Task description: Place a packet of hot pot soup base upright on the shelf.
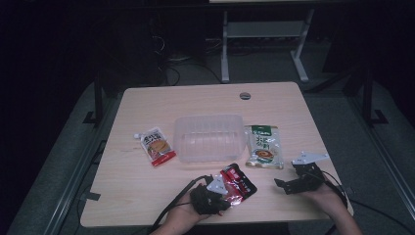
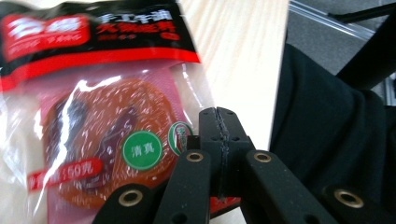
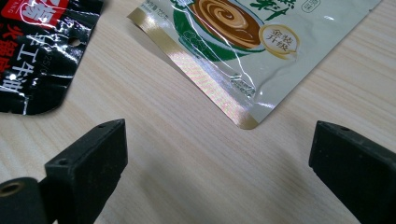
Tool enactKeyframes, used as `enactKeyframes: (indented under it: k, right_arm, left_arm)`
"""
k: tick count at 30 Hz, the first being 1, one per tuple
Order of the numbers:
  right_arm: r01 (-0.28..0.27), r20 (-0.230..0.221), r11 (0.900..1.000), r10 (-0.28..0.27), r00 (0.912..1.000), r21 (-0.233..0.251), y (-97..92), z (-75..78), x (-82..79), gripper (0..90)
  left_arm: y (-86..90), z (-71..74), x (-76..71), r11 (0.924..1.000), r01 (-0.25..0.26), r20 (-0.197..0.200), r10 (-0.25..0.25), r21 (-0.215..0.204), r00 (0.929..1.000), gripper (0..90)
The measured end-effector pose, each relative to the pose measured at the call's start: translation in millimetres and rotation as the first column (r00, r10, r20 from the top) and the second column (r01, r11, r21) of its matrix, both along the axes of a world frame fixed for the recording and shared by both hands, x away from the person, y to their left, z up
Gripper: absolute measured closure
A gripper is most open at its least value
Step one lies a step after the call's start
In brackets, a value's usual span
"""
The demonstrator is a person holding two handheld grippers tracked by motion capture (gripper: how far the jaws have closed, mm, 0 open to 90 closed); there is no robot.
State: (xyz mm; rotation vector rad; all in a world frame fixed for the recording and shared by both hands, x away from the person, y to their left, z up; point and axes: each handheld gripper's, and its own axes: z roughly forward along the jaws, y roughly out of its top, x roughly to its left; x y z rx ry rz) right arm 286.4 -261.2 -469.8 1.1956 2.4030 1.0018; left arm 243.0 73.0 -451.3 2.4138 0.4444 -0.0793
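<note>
A person's two forearms come in from the near edge of a pale wooden table (image 1: 147, 196), each hand holding a black two-jaw gripper. The left gripper (image 1: 226, 192) sits near the front edge, angled toward the table's middle, its jaws pressed together on the lower edge of a red and black snack packet (image 1: 238, 182). In the left gripper view the closed jaws pinch the packet's (image 2: 93, 116) clear plastic, which shows reddish-orange food speckled with seeds. Its black and red top band carries white Chinese characters; a round green sticker also bears Chinese characters, and a red label reads "50" among more characters.

The right gripper (image 1: 284, 185) rests low on the table at the front right, pointing left, its jaws standing wide apart with nothing between them. In the right gripper view, bare wood lies between the jaws, and the corner of a green and white sauce packet (image 3: 243, 51) lies just beyond them, printed with Chinese writing and a swirl of brown sauce.

A clear plastic tub (image 1: 209, 137) stands mid-table, with nothing visible in it. The green packet (image 1: 264, 147) lies just to its right; an orange and white spouted pouch (image 1: 155, 145) lies to its left.
</note>
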Motion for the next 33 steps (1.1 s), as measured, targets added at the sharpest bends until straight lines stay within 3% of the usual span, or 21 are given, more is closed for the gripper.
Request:
enactKeyframes:
  k: [13,17,21,24,26,31,33]
  right_arm:
    - [0.000,-0.005,1.0000,0.000,1.0000,0.004,0.7,-0.6,0.1,4.1]
    - [-0.001,-0.007,1.0000,0.001,1.0000,0.004,1.5,-0.4,-0.1,4.1]
    - [-0.002,-0.013,1.0000,0.002,0.9999,0.004,1.8,-0.4,-0.5,4.1]
    - [0.003,-0.018,1.0000,-0.003,0.9998,0.005,1.6,-0.8,-0.4,4.1]
    - [-0.003,-0.012,1.0000,0.003,0.9999,0.003,1.1,-1.4,0.3,4.1]
    - [-0.002,-0.017,1.0000,0.002,0.9999,0.001,2.0,-1.7,0.2,4.1]
    - [-0.005,-0.015,1.0000,0.005,0.9999,-0.003,1.5,-1.6,0.1,4.1]
  left_arm:
    - [28.4,5.0,11.2,0.9972,-0.053,0.008,0.053,0.052,0.9986,89.8]
    - [37.1,10.1,12.9,0.9979,-0.065,-0.008,0.065,0.001,0.9978,89.8]
    - [51.1,29.1,24.2,0.9958,-0.092,0.046,0.092,-0.007,0.9947,89.8]
    - [60.1,34.3,36.4,0.9947,-0.103,0.048,0.103,-0.004,0.9935,89.8]
    - [60.4,33.4,38.9,0.9938,-0.110,0.038,0.111,-0.014,0.9931,89.8]
    - [56.8,18.1,48.1,0.9948,-0.085,0.039,0.083,0.056,0.9958,89.8]
    - [56.6,16.3,47.8,0.9942,-0.093,0.038,0.091,0.054,0.9951,89.8]
